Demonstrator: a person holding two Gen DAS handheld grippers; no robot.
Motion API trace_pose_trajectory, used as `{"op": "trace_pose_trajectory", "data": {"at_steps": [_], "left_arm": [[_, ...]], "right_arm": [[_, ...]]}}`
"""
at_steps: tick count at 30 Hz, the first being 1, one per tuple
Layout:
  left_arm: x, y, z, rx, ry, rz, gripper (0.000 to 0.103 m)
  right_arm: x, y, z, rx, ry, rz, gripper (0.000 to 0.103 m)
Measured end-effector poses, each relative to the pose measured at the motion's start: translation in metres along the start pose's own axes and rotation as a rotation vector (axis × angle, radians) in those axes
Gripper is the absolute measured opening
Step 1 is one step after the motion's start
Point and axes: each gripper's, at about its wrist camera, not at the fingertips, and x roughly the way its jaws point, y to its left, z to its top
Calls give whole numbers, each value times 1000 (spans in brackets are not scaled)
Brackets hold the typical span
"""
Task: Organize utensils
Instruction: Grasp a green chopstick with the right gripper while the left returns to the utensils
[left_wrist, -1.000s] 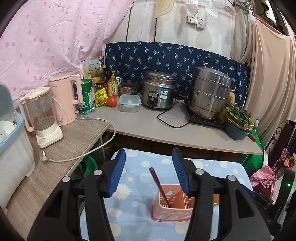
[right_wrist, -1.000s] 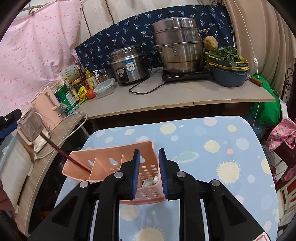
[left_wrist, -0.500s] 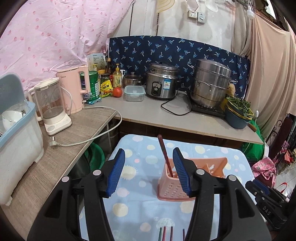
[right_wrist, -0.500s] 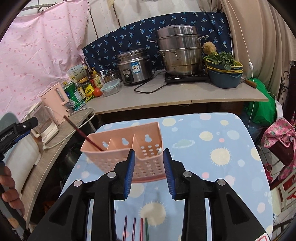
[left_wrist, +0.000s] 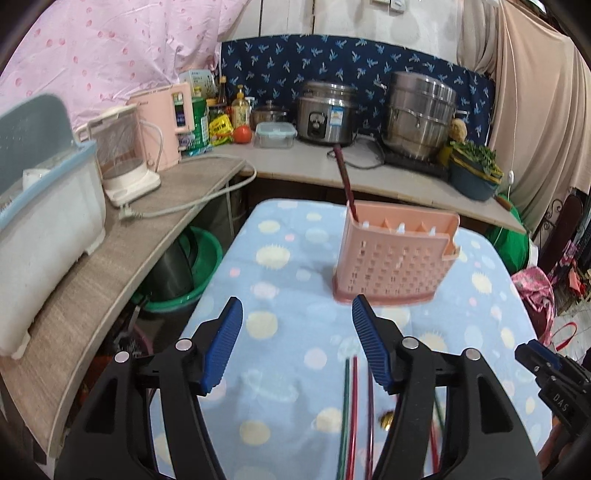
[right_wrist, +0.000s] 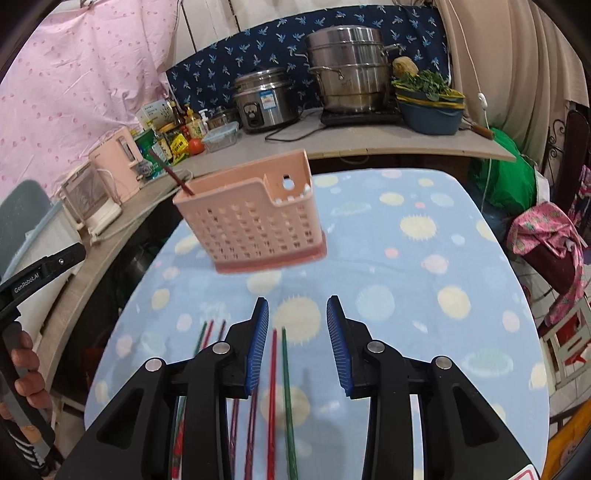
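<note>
- Hovering over the blue dotted tablecloth (left_wrist: 288, 332), left gripper (left_wrist: 297, 339) has its blue pads apart and the jaws are opening; nothing sits between them.
- Right gripper (right_wrist: 297, 341) also apart, narrower gap, nothing pinched; it hangs above the cloth (right_wrist: 424, 258) with loose chopsticks showing in the gap below.
- Loose chopsticks (right_wrist: 277, 387) lie flat on the cloth at the near edge, red and green ones, roughly parallel, running under the right gripper; exact count unclear, blurred.
- Same chopsticks (left_wrist: 351, 406) seen from the left view, beneath and between the left gripper's fingers, a small gold-coloured bit beside them.
- Pink perforated utensil caddy (left_wrist: 395, 258) stands upright on the cloth past both grippers, touching neither.
- Caddy (right_wrist: 255, 221) has divided compartments; one dark red chopstick (right_wrist: 170, 173) leans out of its left end compartment, tilted left.
- From the left view that chopstick (left_wrist: 345, 181) stands nearly upright in the caddy's left end.
- Person's hand (right_wrist: 26, 373) on the left gripper's handle at the right view's left edge.
- Counter behind: rice cooker (left_wrist: 327, 114), steel steamer pot (left_wrist: 421, 110), pink kettle (left_wrist: 164, 122).
</note>
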Motion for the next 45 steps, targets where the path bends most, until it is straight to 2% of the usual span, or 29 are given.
{"op": "trace_pose_trajectory", "data": {"at_steps": [10, 19, 26, 30, 34, 39, 45], "left_arm": [[2, 13, -77, 11, 120, -15, 59], [8, 17, -121, 17, 194, 5, 59], [6, 15, -143, 23, 236, -7, 59], [6, 14, -154, 30, 261, -14, 59], [4, 11, -163, 42, 282, -30, 59], [-1, 3, -174, 71, 290, -51, 64], [-3, -6, -184, 89, 314, -80, 64]], "right_arm": [[-14, 2, -73, -25, 65, -49, 33], [-9, 8, -121, -52, 131, -70, 33], [-2, 11, -141, -43, 172, -63, 32], [3, 11, -149, -39, 192, -58, 29], [6, 11, -155, -49, 204, -70, 20], [5, 8, -157, -55, 196, -84, 9], [4, 6, -158, -46, 193, -77, 8]]}}
